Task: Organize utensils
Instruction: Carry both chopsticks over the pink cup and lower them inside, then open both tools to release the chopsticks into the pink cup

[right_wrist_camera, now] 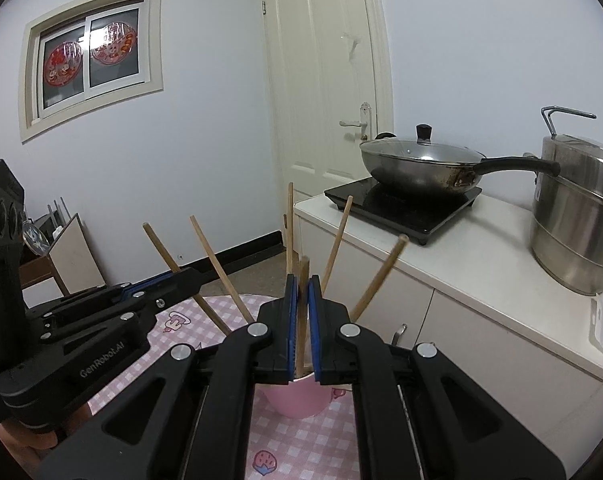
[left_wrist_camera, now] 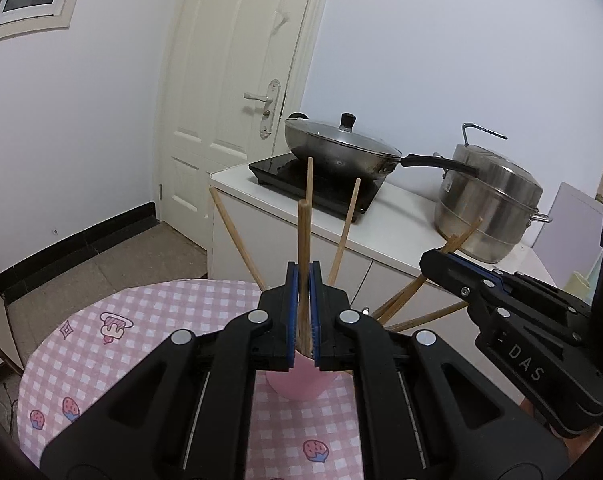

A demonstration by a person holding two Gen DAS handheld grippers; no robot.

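A pink cup (left_wrist_camera: 301, 380) stands on the round table with the pink checked cloth (left_wrist_camera: 149, 320); several wooden chopsticks fan out of it. My left gripper (left_wrist_camera: 304, 276) is shut on one upright chopstick (left_wrist_camera: 304, 240) whose lower end reaches into the cup. My right gripper (left_wrist_camera: 433, 258) shows at the right in the left wrist view, shut on another chopstick (left_wrist_camera: 461, 238). In the right wrist view the right gripper (right_wrist_camera: 301, 284) is shut on a chopstick (right_wrist_camera: 303, 272) above the pink cup (right_wrist_camera: 297, 400). The left gripper (right_wrist_camera: 189, 274) shows at the left there.
A white counter (right_wrist_camera: 481, 280) stands behind the table. It carries a black induction hob (right_wrist_camera: 401, 208) with a lidded wok (right_wrist_camera: 421, 164) and a steel steamer pot (right_wrist_camera: 577, 220). A white door (right_wrist_camera: 325, 80) and a window (right_wrist_camera: 89, 56) are behind.
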